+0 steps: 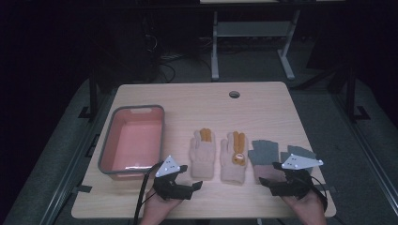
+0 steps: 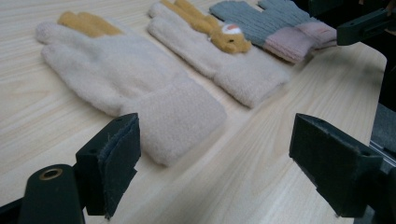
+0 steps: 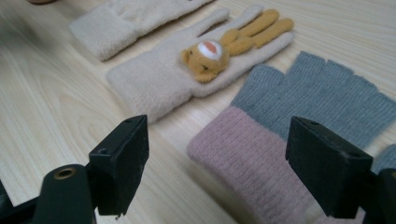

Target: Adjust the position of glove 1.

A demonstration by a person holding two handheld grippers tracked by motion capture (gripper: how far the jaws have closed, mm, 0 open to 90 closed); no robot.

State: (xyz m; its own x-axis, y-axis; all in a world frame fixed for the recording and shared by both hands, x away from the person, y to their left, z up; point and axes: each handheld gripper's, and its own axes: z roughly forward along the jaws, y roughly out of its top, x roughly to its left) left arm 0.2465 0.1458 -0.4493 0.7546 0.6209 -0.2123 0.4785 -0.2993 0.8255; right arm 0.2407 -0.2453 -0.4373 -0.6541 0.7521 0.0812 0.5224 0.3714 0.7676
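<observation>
My left hand-held gripper (image 1: 196, 183) hovers low over the bench (image 1: 263, 101) with its jaws wide apart and nothing between them, and the cream glove (image 2: 126, 88) lies just ahead of it, cuff nearest the jaws. My right hand-held gripper (image 1: 266, 182) is likewise spread wide and grips nothing, with the pink cuff of the grey glove (image 3: 299, 116) lying on the bench between and just ahead of its jaws. The cream glove with the bear (image 3: 196, 70) rests beyond its left jaw, and a pink bin (image 1: 109, 147) sits beyond my left hand-held gripper.
</observation>
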